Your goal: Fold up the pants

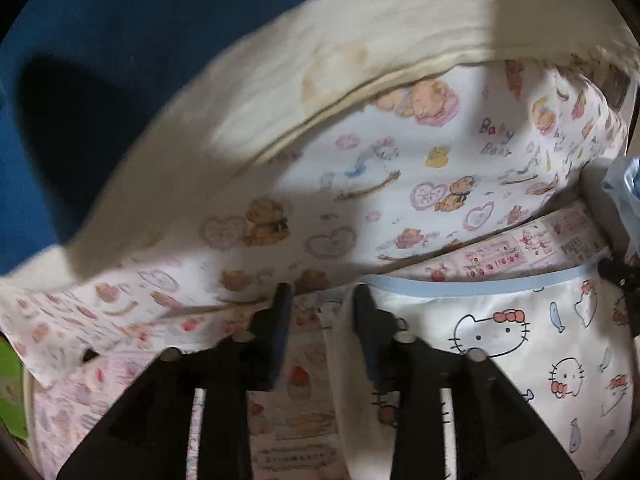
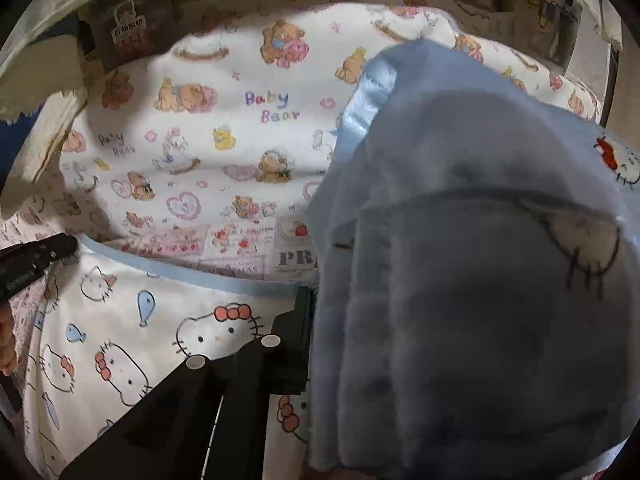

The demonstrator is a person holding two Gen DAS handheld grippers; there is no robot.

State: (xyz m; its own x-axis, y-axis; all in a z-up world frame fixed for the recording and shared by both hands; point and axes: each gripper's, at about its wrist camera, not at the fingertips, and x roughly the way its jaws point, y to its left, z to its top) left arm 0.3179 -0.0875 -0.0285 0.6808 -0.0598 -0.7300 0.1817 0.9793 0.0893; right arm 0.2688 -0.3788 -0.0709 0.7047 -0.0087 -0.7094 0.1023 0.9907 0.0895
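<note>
Right gripper (image 2: 316, 344) clamped on floppy pants (image 2: 460, 260); left gripper (image 1: 322, 300) jaws apart, empty. Soft fleece, grab blue hem.

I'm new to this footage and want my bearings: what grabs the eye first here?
In the right wrist view, a raised fold of the cat-print pants, pale blue inside, fills the right half, pinched in the right gripper. Beyond lies a bear-print cloth. The left gripper hovers open over the pants' blue-trimmed edge.
</note>
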